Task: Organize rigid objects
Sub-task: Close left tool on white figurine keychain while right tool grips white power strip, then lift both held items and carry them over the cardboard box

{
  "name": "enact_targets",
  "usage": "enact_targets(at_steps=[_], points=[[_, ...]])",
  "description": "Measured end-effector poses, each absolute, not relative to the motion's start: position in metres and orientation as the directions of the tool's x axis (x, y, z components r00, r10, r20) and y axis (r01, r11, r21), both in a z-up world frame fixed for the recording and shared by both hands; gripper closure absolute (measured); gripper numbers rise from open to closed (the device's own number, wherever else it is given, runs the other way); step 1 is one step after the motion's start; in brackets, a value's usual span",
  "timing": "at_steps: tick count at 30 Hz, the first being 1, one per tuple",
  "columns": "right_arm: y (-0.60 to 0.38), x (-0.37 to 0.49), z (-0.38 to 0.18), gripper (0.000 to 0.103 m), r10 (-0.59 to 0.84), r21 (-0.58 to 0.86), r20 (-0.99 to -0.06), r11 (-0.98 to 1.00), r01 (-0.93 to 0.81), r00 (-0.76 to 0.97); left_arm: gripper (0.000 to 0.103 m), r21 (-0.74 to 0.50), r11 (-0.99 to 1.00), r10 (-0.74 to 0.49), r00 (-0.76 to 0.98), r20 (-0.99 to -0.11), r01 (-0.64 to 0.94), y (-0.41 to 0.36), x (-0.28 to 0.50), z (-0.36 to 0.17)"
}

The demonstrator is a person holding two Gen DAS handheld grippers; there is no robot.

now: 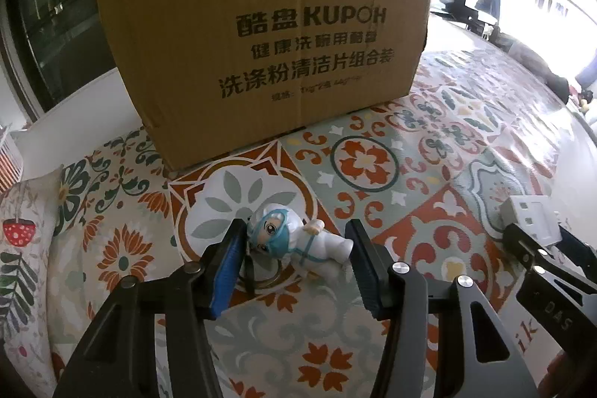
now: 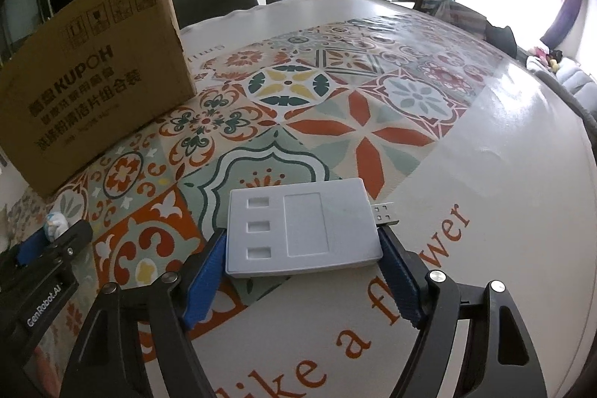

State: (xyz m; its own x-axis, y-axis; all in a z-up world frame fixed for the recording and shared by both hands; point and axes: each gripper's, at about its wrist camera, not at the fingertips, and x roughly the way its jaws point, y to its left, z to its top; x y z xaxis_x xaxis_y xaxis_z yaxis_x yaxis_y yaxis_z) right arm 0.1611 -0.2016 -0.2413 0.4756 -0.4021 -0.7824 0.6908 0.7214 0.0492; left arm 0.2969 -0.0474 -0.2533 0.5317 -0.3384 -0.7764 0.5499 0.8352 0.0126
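The left gripper [image 1: 294, 241] clamps the small figurine [image 1: 294, 235] on the patterned tablecloth [image 1: 358, 159], near the cardboard box [image 1: 261, 25]. Right gripper [image 2: 304, 245] grips the white USB hub [image 2: 302, 228].

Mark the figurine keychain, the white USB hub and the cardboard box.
figurine keychain [image 1: 298, 237]: left wrist view, its white torso.
white USB hub [image 2: 302, 230]: right wrist view, top face.
cardboard box [image 1: 261, 36]: left wrist view, printed front.
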Motion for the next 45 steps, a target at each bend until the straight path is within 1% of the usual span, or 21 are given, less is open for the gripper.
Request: enact_targets(at_steps=[12,19,25,29,34,45], points=[[-0.198,0.155,-0.234,0.025,-0.379,0.068,-0.773,0.748,0.660,0.508,0.050,-0.012,0.834,-0.358,0.524,-0.772,0.552,-0.043,0.278,-0.239],[-0.194,0.154,-0.213,0.025,-0.369,0.072,-0.754,0.776,0.627,0.544,0.050,-0.032,0.861,-0.353,0.552,-0.756,0.507,-0.033,0.268,-0.215],[-0.188,0.154,-0.191,0.025,-0.365,0.068,-0.719,0.810,0.583,0.592,0.050,-0.038,0.887,-0.340,0.595,-0.728,0.461,-0.018,0.256,-0.189],[-0.182,0.153,-0.176,0.025,-0.343,0.076,-0.694,0.840,0.538,0.633,0.050,-0.029,0.906,-0.313,0.624,-0.716,0.422,-0.008,0.247,-0.172],[-0.175,0.155,-0.162,0.025,-0.278,0.093,-0.677,0.886,0.453,0.681,0.050,-0.005,0.936,-0.252,0.660,-0.708,0.353,0.001,0.234,-0.153],[-0.174,0.153,-0.119,0.025,-0.144,0.097,-0.634,0.960,0.263,0.760,0.050,-0.039,0.984,-0.154,0.715,-0.682,0.174,0.011,0.202,-0.111]])
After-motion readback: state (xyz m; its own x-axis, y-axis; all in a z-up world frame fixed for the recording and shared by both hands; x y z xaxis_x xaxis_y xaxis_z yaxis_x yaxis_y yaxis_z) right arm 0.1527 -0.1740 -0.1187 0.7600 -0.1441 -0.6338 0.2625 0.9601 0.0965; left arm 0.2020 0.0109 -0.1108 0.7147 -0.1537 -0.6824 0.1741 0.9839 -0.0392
